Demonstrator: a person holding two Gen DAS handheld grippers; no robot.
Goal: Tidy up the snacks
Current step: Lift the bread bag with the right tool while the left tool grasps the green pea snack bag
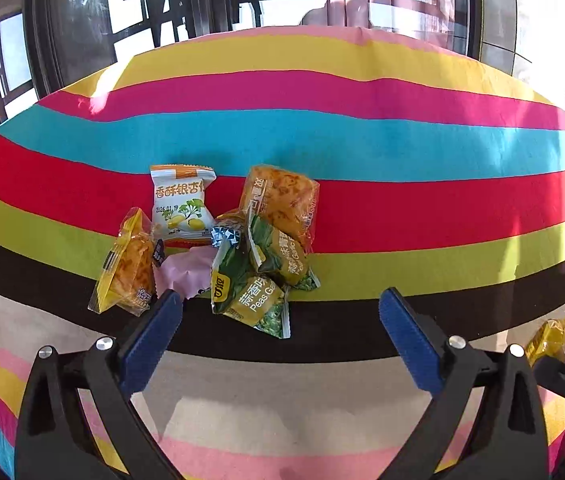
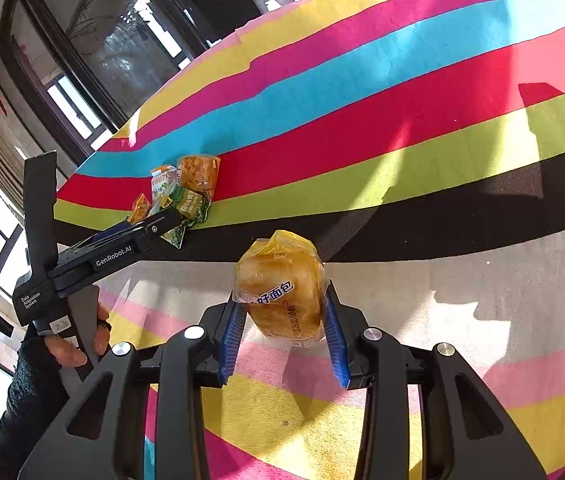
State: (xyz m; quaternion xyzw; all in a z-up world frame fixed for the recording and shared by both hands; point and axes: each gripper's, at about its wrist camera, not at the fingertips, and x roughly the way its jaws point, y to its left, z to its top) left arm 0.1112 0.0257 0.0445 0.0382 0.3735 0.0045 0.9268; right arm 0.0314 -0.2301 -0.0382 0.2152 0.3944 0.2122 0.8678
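Note:
A pile of snack packets (image 1: 218, 248) lies on the striped cloth: a white ginkgo-nut packet (image 1: 180, 204), two orange packets (image 1: 282, 200) (image 1: 128, 268), two green pea packets (image 1: 258, 280) and a pink wrapper (image 1: 186, 272). My left gripper (image 1: 280, 312) is open just in front of the pile, its left finger (image 1: 154, 336) touching the pink wrapper's edge. My right gripper (image 2: 284, 316) is shut on a yellow-wrapped bread packet (image 2: 280, 284), held above the cloth. The pile also shows in the right wrist view (image 2: 178, 196).
The table carries a cloth (image 1: 402, 152) with bright stripes. Dark window frames (image 1: 162, 8) and glass stand beyond its far edge. The right gripper with the bread (image 1: 554, 340) shows at the left wrist view's right edge. The left gripper's body (image 2: 94, 252) and the person's hand (image 2: 78, 344) show at left.

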